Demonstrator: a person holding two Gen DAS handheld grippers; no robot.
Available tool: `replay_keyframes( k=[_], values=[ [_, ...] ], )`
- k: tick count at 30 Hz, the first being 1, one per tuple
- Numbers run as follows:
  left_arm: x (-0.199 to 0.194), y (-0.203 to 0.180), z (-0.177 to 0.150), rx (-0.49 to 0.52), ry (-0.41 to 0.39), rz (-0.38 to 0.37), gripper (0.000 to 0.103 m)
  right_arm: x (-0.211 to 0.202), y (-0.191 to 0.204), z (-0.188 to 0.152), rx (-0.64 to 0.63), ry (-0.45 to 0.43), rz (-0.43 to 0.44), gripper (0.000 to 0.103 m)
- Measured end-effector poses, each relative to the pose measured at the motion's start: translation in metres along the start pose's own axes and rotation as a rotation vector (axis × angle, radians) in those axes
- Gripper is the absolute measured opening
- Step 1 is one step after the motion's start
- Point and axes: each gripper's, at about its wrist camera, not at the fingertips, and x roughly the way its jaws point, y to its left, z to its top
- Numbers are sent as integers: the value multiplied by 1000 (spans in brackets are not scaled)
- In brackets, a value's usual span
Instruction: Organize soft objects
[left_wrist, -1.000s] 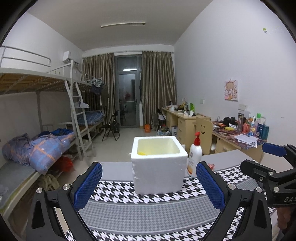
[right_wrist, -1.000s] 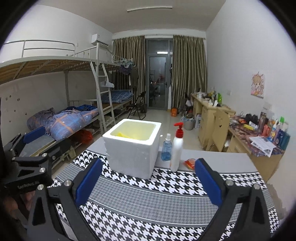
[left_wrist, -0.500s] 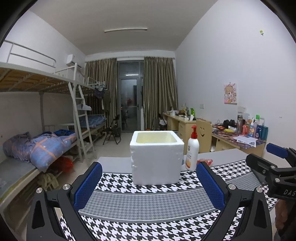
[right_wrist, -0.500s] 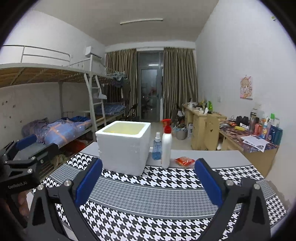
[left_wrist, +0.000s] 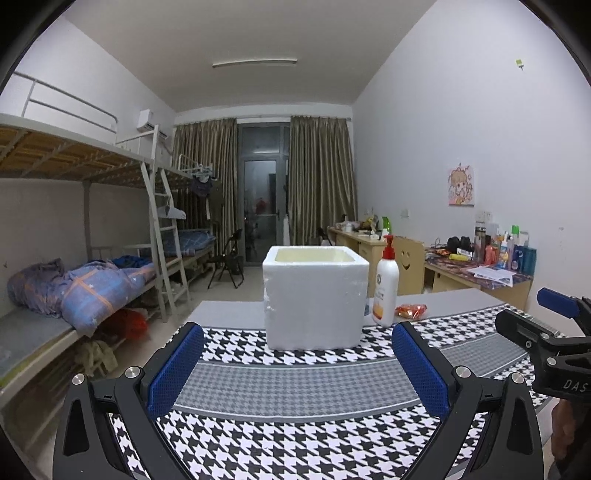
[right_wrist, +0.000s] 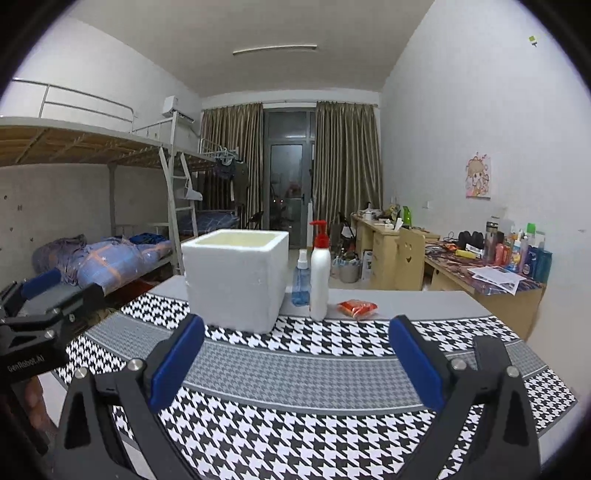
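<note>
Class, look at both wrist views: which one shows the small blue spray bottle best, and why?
The right wrist view. There the small blue spray bottle stands in plain sight between the foam box and the white pump bottle. In the left wrist view the foam box and pump bottle hide it almost entirely.

White letters "DAS", cut off by the frame edge, stand on the black body of the right gripper (left_wrist: 554, 334), at about 4 o'clock in the left wrist view. On the black body of the left gripper (right_wrist: 40, 310), at about 8 o'clock in the right wrist view, white lettering shows mirror-reversed and seems to read "GenRobot.AI". The round emblem and print on the white pump bottle (left_wrist: 385, 284) are too small to read.
</note>
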Motion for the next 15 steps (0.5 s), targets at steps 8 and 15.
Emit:
replay_keyframes(
  k=[8,15],
  values=[
    [6,-4,-14,-1,31,8,102,5,-5,-11,26,24,5,101],
    [6,-1,-18,-4,43,8,102,3,-4,-17,32,29,-12,101]
  ],
)
